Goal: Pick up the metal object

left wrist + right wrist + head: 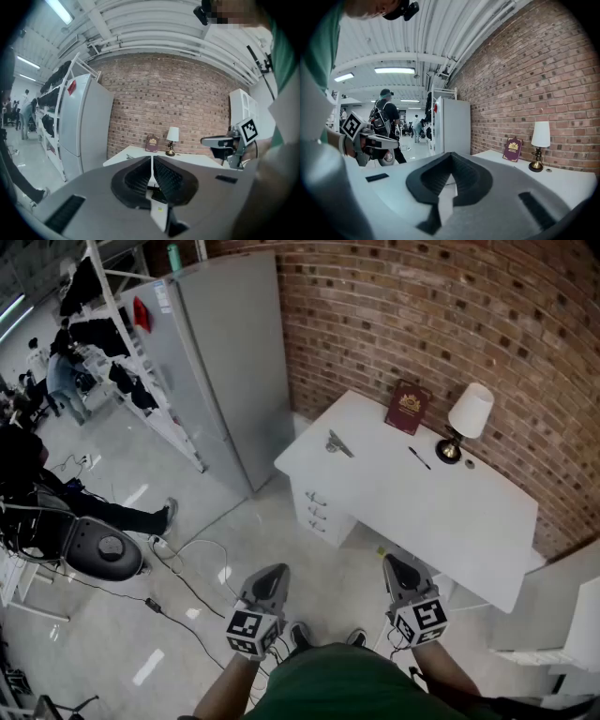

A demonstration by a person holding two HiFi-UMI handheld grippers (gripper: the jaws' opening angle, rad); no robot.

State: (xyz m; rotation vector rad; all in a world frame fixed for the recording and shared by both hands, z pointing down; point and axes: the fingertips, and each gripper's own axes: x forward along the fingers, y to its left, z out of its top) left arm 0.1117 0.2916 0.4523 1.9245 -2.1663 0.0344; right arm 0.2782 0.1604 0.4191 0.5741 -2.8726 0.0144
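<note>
The metal object (338, 443), a small silvery piece, lies near the left end of the white desk (441, 512). In the left gripper view it shows as a tiny shape (128, 157) on the desk's near corner. Both grippers hang over the floor in front of the desk, well short of it. My left gripper (270, 576) (152, 159) is shut, its black pads meeting with nothing between them. The right gripper (401, 568) (452, 154) is shut and empty too. Each gripper shows in the other's view, left (377, 140) and right (220, 140).
On the desk stand a dark red book (408, 407), a white-shaded lamp (466, 421) and a black pen (419, 457). A tall grey cabinet (230, 362) stands left of the desk. Cables (178, 587) and a chair base (98, 545) lie on the floor at left.
</note>
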